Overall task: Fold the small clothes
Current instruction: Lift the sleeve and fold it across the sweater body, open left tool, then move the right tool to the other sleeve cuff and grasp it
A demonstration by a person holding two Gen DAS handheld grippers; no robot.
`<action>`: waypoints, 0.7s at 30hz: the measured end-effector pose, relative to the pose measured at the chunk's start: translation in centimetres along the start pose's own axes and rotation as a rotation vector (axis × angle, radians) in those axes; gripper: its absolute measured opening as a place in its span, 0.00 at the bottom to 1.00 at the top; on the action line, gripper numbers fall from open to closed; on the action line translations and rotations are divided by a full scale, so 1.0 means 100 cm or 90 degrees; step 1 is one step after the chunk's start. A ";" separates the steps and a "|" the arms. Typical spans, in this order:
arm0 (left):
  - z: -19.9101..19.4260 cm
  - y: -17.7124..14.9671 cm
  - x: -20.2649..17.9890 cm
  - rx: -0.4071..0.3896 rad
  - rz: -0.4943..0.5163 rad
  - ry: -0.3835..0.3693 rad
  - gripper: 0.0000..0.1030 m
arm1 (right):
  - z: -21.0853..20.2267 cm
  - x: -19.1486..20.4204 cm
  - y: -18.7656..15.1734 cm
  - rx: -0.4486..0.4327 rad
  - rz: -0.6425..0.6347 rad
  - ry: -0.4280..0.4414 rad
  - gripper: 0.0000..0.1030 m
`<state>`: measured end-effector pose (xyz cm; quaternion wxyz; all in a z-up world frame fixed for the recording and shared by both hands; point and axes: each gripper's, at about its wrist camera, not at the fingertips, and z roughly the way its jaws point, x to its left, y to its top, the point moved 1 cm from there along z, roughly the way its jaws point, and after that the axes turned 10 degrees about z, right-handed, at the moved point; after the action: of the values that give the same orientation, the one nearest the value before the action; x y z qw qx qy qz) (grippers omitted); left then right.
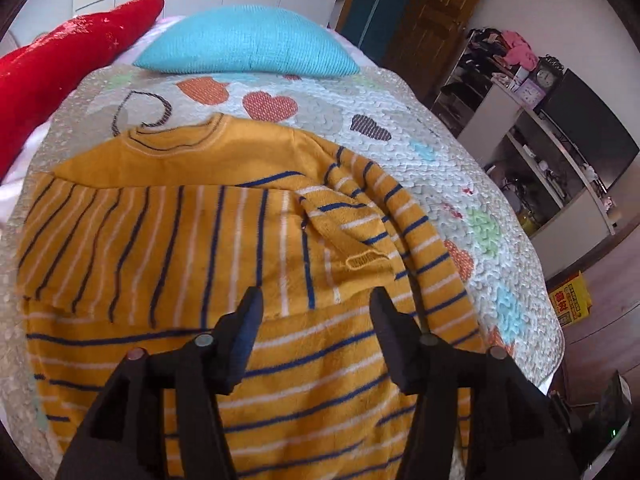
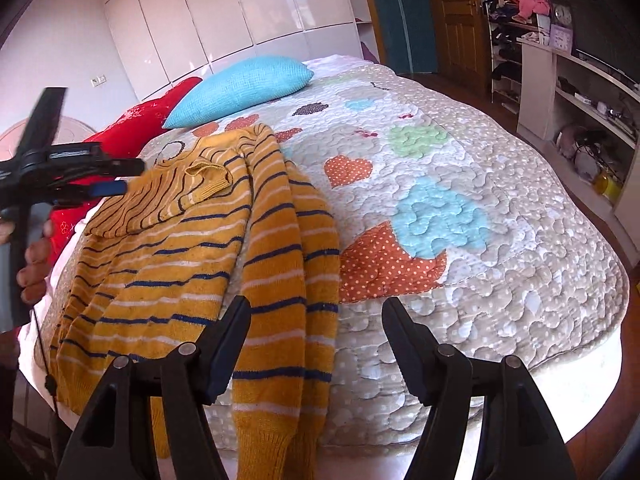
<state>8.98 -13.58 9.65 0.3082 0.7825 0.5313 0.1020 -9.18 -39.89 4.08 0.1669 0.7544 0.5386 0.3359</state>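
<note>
Here's the mustard-yellow knitted sweater with navy and white stripes [image 1: 192,240], lying flat on the bed's quilted heart-patterned cover [image 2: 500,240], collar pointing toward the turquoise knitted pillow [image 1: 248,46] and the red cushion [image 1: 60,64] at the head end, hem at the near edge. One sleeve [image 1: 132,236] is already laid across the chest, so the fold looks to be at the sleeve stage, roughly a third done. The other sleeve [image 2: 288,272] runs down the sweater's right side toward the near edge of the bed, its cuff hanging just over that edge, with a bunched ridge up near the shoulder. The left hand-held gripper [image 1: 316,300] hovers above the sweater's lower body, jaws spread wide, nothing between them. The right hand-held gripper [image 2: 316,308] sits over the near edge, jaws equally wide apart and empty, its left finger above the loose sleeve. My read: the next move is that loose sleeve, pinching it near the cuff and carrying it across the chest over the first one. That calls for a clean bite on the sleeve only, not the body layer beneath, and smoothing the shoulder bunching so the stack lies flat.
</note>
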 end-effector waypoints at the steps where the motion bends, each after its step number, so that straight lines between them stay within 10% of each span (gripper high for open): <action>1: -0.020 -0.010 0.005 -0.013 0.000 0.007 0.65 | 0.001 0.001 -0.003 0.006 -0.005 0.001 0.77; 8: -0.121 -0.093 0.059 -0.072 -0.028 0.161 0.78 | 0.010 0.015 -0.039 0.045 -0.063 -0.015 0.78; 10: -0.130 -0.117 0.078 -0.060 -0.062 0.181 0.78 | 0.010 0.022 -0.047 0.047 -0.098 -0.032 0.63; 11: -0.133 -0.129 0.087 -0.054 -0.082 0.181 0.78 | 0.010 0.024 -0.046 0.052 -0.113 -0.034 0.37; 15: -0.141 -0.170 0.117 -0.036 -0.156 0.191 0.78 | -0.004 0.005 -0.008 0.055 -0.072 0.001 0.21; 21: -0.136 -0.213 0.149 -0.016 -0.265 0.193 0.78 | -0.005 -0.084 0.087 -0.024 0.058 -0.142 0.29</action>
<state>-7.86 10.09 5.26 0.2490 0.6281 0.7198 0.1589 -5.05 -50.88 7.00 0.2246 0.8076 0.4754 0.2672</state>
